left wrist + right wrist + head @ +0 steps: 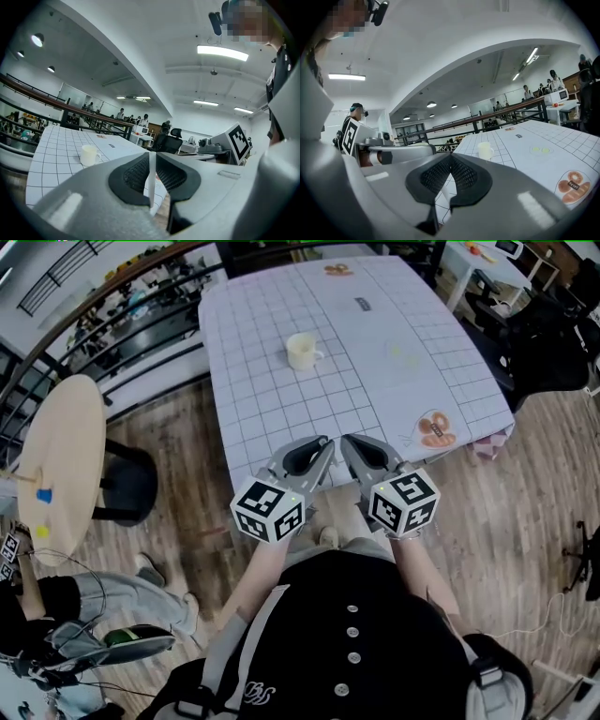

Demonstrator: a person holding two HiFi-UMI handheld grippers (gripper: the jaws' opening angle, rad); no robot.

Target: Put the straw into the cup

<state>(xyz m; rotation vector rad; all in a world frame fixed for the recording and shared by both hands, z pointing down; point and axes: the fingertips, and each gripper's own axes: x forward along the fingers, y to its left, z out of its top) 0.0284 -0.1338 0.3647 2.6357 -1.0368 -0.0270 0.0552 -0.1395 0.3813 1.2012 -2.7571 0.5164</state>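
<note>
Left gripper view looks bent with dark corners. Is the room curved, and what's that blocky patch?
Left gripper view: the wide lens bows the railing, darkens corners; the ceiling light glares; the patch was added afterwards. Right gripper view: same bowing. Head view: the table bulges at its edges.

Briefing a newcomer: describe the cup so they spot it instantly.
Find the white gridded table. Just left of its middle stands the cup. It alone rises from the surface: cream, with a handle, while its neighbours are flat stickers.
</note>
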